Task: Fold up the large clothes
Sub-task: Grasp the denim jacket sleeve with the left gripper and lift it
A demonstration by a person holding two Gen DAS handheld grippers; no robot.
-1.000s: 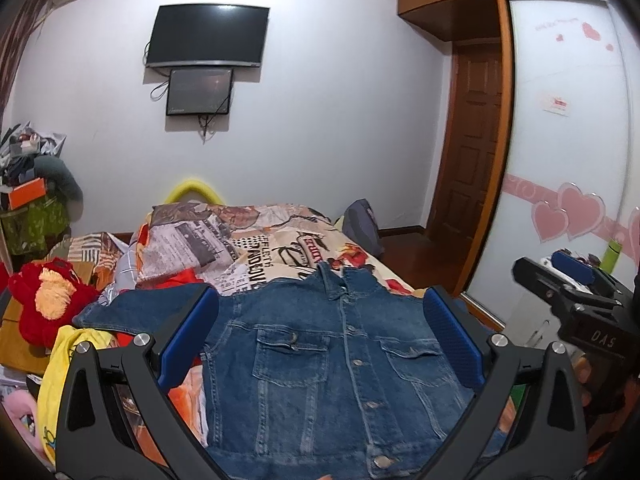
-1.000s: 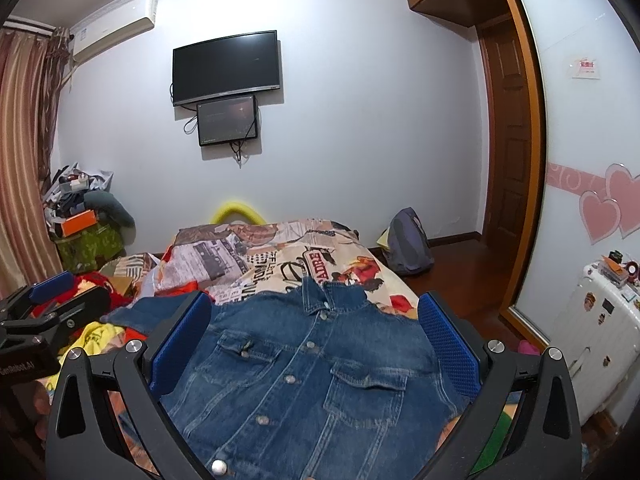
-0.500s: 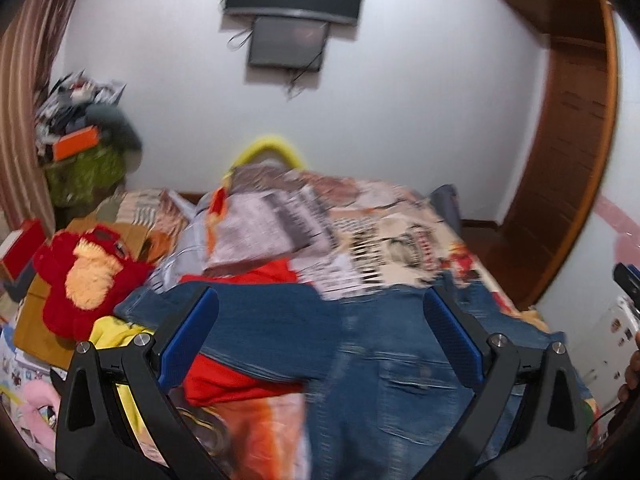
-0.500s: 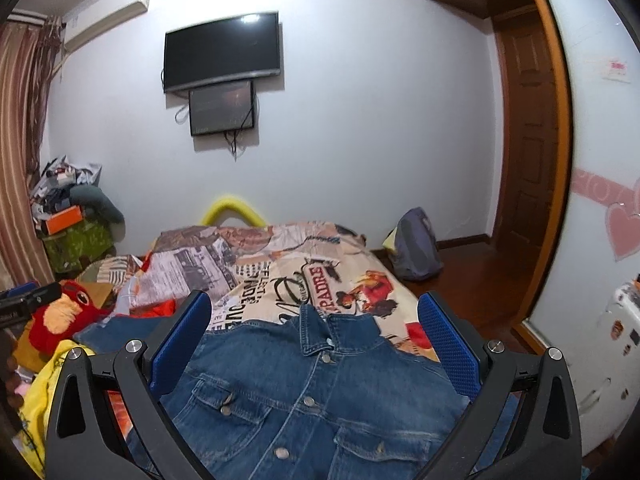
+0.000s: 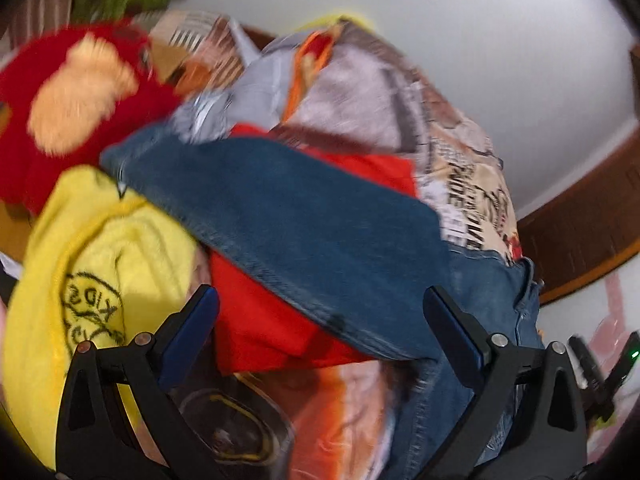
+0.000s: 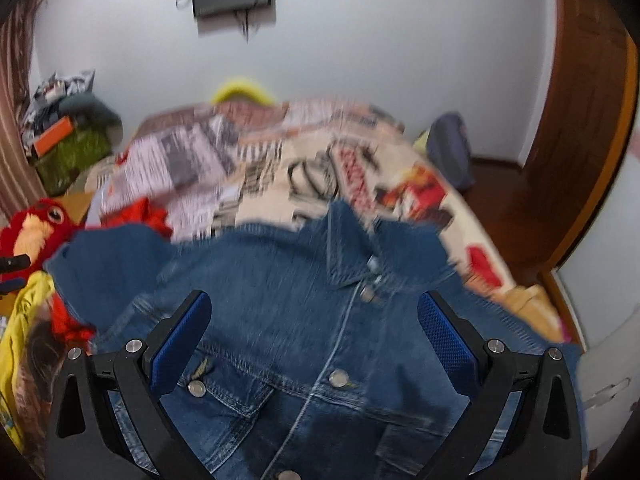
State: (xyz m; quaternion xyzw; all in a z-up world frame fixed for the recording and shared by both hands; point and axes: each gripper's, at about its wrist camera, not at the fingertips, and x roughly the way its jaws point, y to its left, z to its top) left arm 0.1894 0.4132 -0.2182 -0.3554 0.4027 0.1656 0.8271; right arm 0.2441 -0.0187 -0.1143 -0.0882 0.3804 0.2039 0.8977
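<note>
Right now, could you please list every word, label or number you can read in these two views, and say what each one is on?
"KIDS": upside down in black on the yellow garment, left wrist view; the emblem around it is unreadable.
Bold black lettering on the printed bedspread: blurred in both views.
Denim jacket buttons: any stamping too small to read.
Both grippers: no markings readable.

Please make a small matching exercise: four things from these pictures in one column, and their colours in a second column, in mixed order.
Things:
1. jacket
2. plush toy
3. garment with black print
4. backpack

Colours:
A. yellow
B. grey
C. blue denim
D. red with an orange face

Pairs: 1-C, 2-D, 3-A, 4-B
</note>
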